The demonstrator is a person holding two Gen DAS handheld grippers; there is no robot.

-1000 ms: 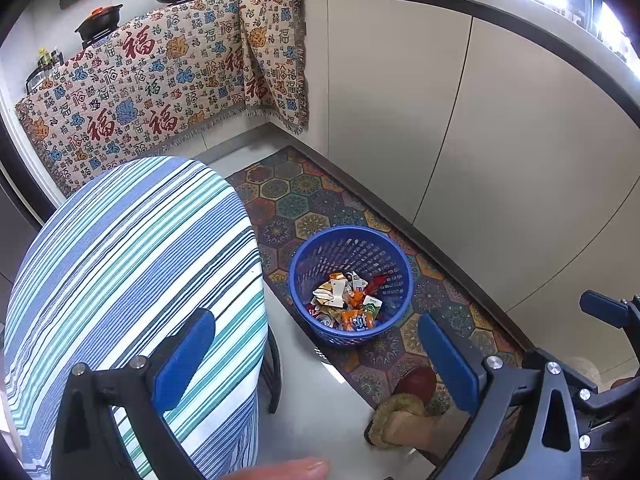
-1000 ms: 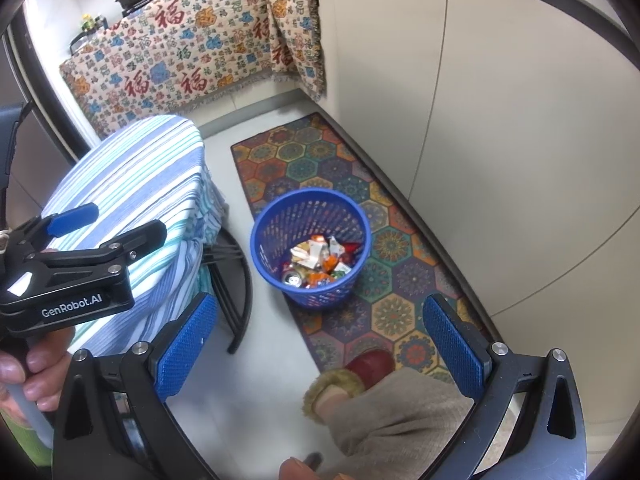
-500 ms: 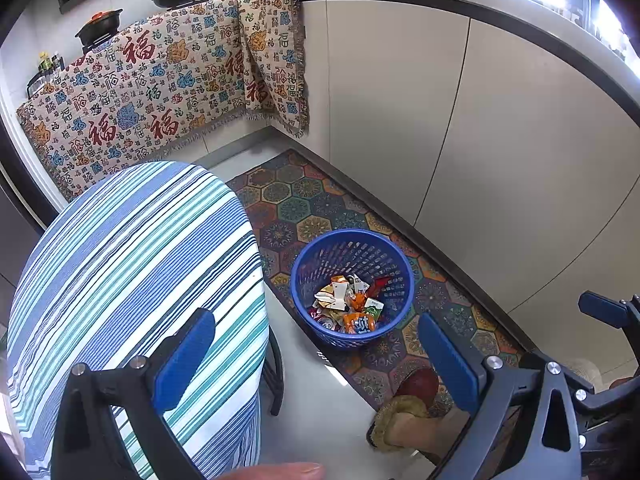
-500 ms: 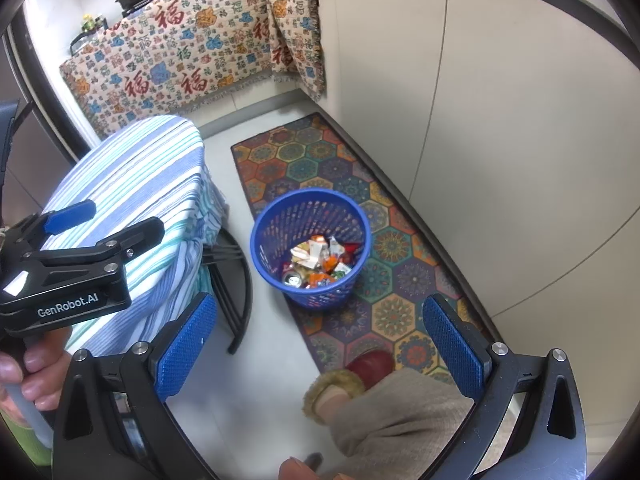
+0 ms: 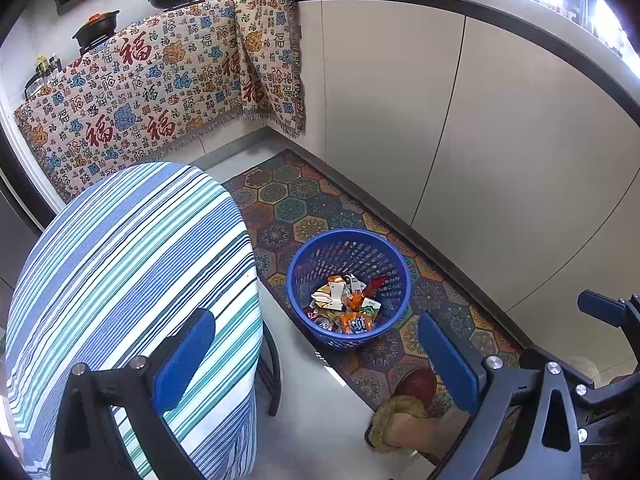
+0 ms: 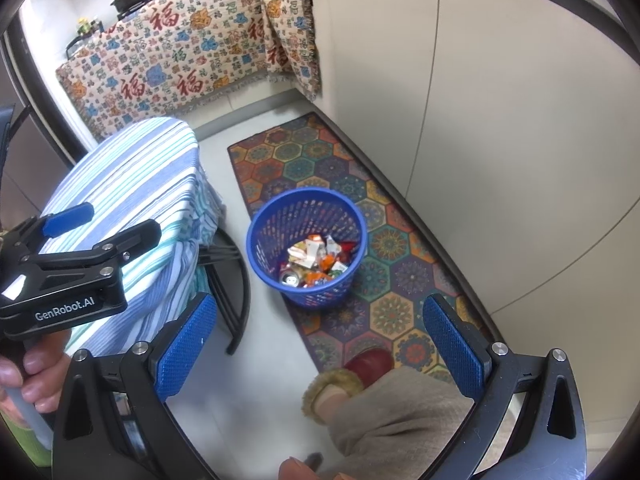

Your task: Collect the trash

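Observation:
A blue plastic basket stands on the patterned floor mat and holds a heap of wrappers, cartons and a can. My left gripper is open and empty, high above the floor, with the basket ahead between its blue pads. My right gripper is also open and empty, held above the floor on the near side of the basket. In the right wrist view the left gripper shows from the side over the striped table, a hand gripping its handle.
A round table with a blue striped cloth stands left of the basket. The hexagon-patterned mat runs along pale cabinet fronts. A person's slippered foot rests on the mat's near end. A patterned cloth drapes the far counter.
The left wrist view has drifted slightly back and up, so the basket sits a little lower in frame. The right gripper has barely moved. Both stay open.

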